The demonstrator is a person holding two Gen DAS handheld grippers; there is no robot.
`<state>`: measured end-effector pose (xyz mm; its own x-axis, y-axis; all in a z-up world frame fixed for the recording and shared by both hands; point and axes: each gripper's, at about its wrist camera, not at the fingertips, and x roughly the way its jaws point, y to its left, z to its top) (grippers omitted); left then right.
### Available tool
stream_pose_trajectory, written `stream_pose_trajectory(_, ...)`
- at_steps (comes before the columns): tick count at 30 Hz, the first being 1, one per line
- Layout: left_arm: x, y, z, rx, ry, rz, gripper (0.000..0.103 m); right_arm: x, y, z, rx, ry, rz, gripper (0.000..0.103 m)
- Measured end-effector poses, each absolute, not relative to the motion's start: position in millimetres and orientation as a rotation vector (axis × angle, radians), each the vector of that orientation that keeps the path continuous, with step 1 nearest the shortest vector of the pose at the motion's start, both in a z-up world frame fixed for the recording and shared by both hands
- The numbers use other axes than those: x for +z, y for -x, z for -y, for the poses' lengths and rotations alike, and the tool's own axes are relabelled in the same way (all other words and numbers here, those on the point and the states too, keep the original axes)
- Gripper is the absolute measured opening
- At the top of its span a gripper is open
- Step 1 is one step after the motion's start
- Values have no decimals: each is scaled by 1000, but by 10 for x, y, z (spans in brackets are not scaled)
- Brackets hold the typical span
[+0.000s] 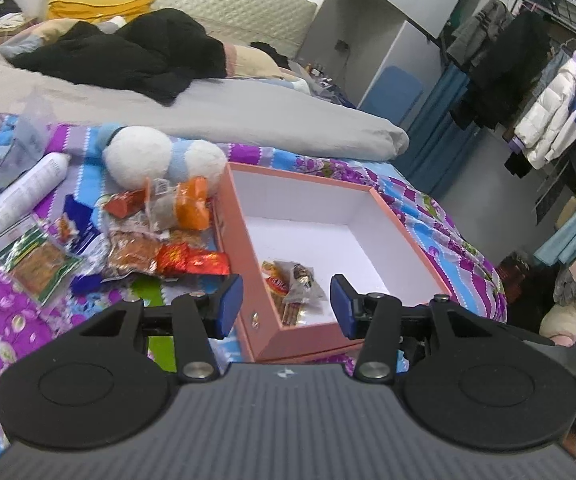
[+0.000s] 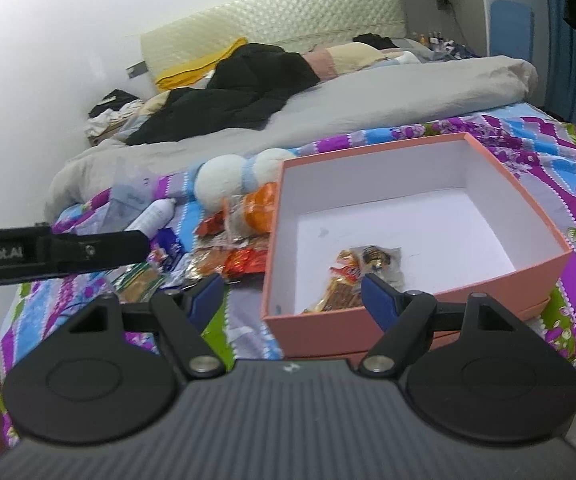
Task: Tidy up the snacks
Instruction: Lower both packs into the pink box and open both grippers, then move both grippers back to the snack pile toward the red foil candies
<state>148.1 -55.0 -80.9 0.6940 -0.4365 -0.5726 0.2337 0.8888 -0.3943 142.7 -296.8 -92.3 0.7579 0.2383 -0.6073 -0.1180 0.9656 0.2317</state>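
Observation:
A salmon-pink box [image 1: 403,236] with a white inside lies open on the flowered bedspread. A couple of snack packets [image 1: 293,284] lie in its near corner. Left of the box is a heap of loose snack packets [image 1: 168,248] in orange, red and clear wrappers. My left gripper [image 1: 286,306] hangs open above the box's near left corner, nothing between its blue pads. In the right wrist view the same box [image 2: 543,268] holds the packets [image 2: 351,276]. My right gripper [image 2: 292,300] is open over the box's near wall, empty. The left gripper's body [image 2: 56,256] juts in from the left.
A white plush toy [image 1: 160,158] lies behind the snack heap. A white spray can [image 1: 24,196] and a green-edged flat packet [image 1: 36,258] lie to the left. A grey duvet [image 1: 208,108] and black clothes [image 1: 128,56] cover the bed behind. Hanging coats [image 1: 547,116] are on the right.

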Motion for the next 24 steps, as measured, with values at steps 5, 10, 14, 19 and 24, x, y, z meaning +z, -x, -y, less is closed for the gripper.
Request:
stream_pose_trajectory(5, -870, -1240, 390, -350, 326, -720, 54, -896, -1244, 2834, 225, -160, -673, 77)
stream_pose_trajectory(10, -906, -972, 242, -306, 310, -720, 54, -900, -1035, 2727, 255, -147, -653, 77)
stream_pose_trajectory(14, -993, -772, 91, -268, 321, -722, 54, -939, -902, 2628, 277, -143, -668, 77)
stream_pose_trajectory(19, -1162, -615, -99, -229, 343, -760, 54, -975, -736, 2478, 312, -110, -669, 77)
stream_pose_trajectory(24, -1251, -554, -268, -194, 386, -766, 60, -1044, -675, 2371, 344, -109, -697, 77)
